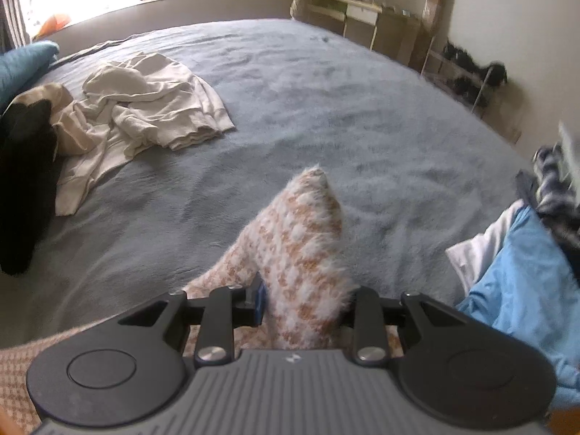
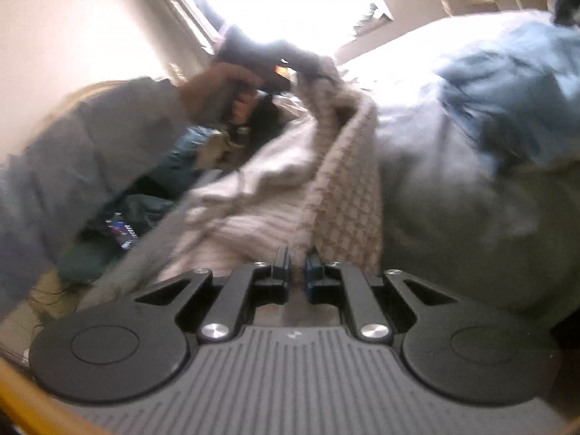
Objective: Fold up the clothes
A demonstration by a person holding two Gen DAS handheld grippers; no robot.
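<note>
My left gripper [image 1: 302, 304] is closed on the fuzzy cream-and-tan checked sweater [image 1: 301, 239], which rises in a soft peak between its fingers. My right gripper [image 2: 297, 272] pinches the same knit [image 2: 344, 195], lifted above the plush grey-blue bedspread [image 1: 326, 108]. Farther back a crumpled beige hoodie [image 1: 152, 101] lies on the bed.

Counting two grippers, left [image 1: 306, 299] and right [image 2: 297, 266], both gripping one fuzzy checked sweater [image 1: 304, 239], plus one cream hoodie [image 1: 145, 105] lying on one bed [image 1: 326, 108].
</note>
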